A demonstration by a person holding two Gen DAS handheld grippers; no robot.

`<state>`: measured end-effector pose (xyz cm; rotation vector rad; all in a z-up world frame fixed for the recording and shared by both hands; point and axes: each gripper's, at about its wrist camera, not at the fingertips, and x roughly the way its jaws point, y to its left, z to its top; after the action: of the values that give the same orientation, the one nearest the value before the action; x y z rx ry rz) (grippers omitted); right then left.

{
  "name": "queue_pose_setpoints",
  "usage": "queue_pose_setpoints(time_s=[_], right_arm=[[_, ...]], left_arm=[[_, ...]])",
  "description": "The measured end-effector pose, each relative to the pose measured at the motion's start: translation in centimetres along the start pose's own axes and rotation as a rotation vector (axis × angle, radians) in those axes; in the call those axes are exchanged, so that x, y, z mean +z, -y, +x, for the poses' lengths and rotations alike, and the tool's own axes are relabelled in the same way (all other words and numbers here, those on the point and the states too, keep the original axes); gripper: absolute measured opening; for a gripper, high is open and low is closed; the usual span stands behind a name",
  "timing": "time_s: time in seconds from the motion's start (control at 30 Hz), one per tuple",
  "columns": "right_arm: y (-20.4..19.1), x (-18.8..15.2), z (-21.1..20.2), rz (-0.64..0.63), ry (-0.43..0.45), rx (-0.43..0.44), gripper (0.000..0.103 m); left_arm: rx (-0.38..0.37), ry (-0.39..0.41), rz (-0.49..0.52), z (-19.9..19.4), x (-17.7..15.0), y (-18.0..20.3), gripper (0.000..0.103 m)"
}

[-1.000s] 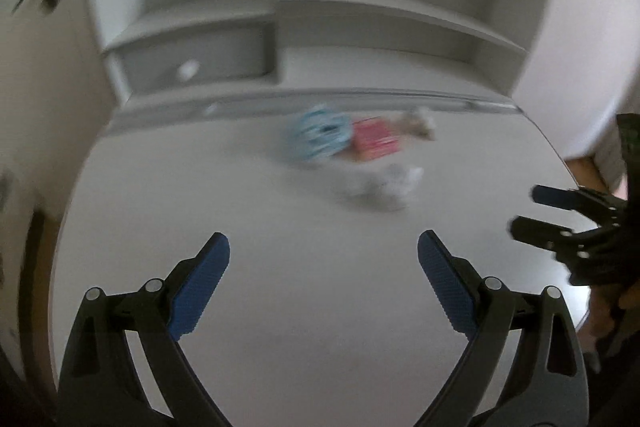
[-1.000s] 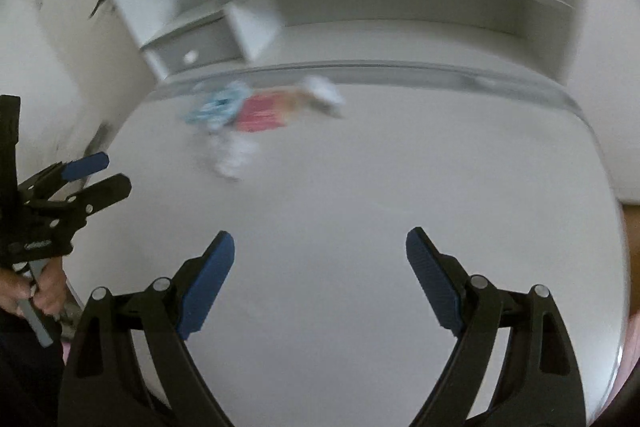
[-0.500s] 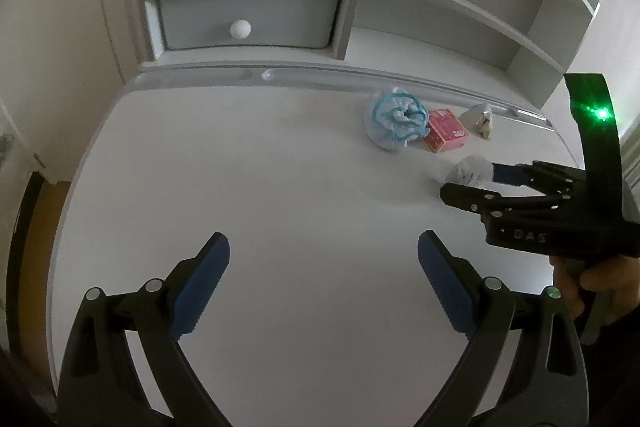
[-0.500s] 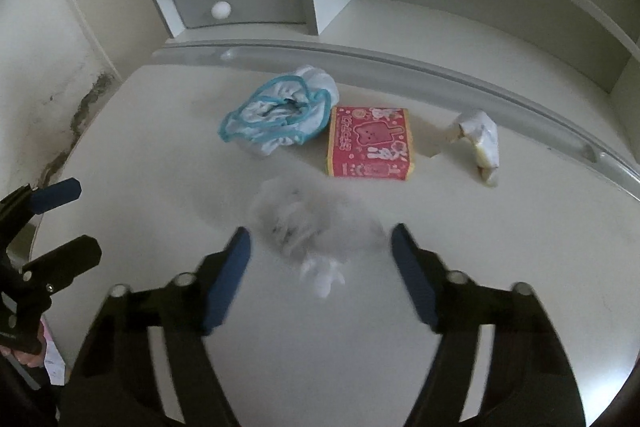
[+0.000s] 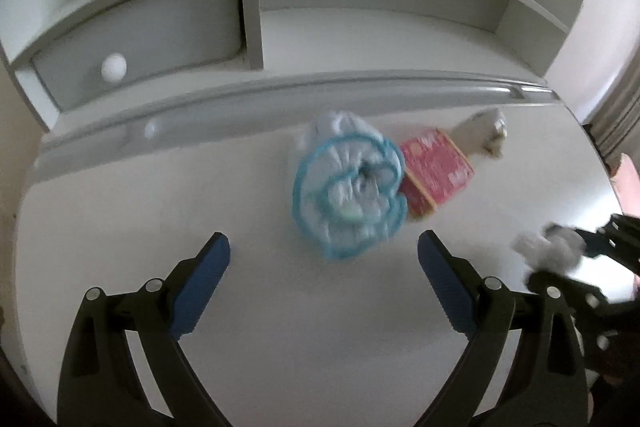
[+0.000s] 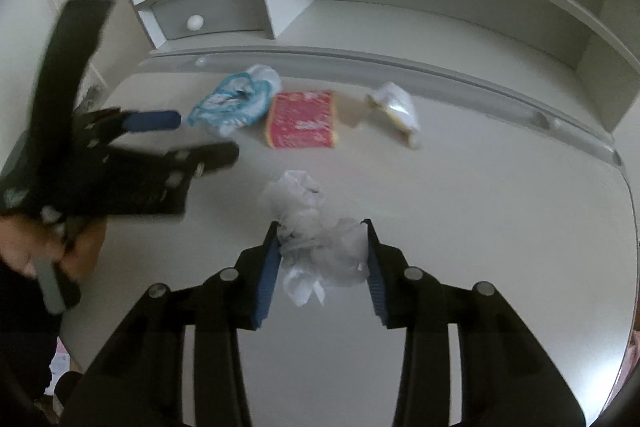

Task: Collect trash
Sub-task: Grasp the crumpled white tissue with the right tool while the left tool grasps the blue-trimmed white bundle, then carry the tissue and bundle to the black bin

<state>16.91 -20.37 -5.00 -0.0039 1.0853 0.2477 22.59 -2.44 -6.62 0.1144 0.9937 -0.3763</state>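
The right tool (image 6: pixel 322 255) is closing its jaws around the crumpled clear plastic wrapper (image 6: pixel 316 239) on the white table (image 6: pixel 500 227), to lift it; the left tool (image 5: pixel 323 291), wide open, approaches the blue-edged crumpled bag (image 5: pixel 348 183).

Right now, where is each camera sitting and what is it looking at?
Left wrist view: sits on the left tongs, looking down at the blue-edged bag; its open blue fingers show.
Right wrist view: sits on the right tongs, closing around the crumpled clear plastic; a hand shows too.
Both share the pink packet, the white desk and the drawer knob.
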Motion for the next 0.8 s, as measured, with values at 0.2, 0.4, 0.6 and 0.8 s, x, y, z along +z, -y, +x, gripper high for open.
queue_pose_setpoints(time_s=[0.2, 0.4, 0.6, 0.8], right_arm=[[2.2, -1.6, -1.3, 0.044, 0.005, -0.022, 0.039], [5.0, -3.9, -3.1, 0.098, 0.020, -0.051, 0.039], [9.2, -7.8, -6.7, 0.185, 0.060, -0.096, 0.039], [15.4, -14.1, -11.3, 0.319, 0.109, -0.175, 0.039]], left_arm=[[0.047, 0.016, 0.011, 0.9, 0.9, 0.2, 0.074], [0.074, 0.026, 0.018, -0.2, 0.1, 0.9, 0.019], [0.077, 0.051, 0.015, -3.7, -1.9, 3.1, 0.017], [-0.010, 0.086, 0.050, -6.9, -3.4, 10.0, 0.017]])
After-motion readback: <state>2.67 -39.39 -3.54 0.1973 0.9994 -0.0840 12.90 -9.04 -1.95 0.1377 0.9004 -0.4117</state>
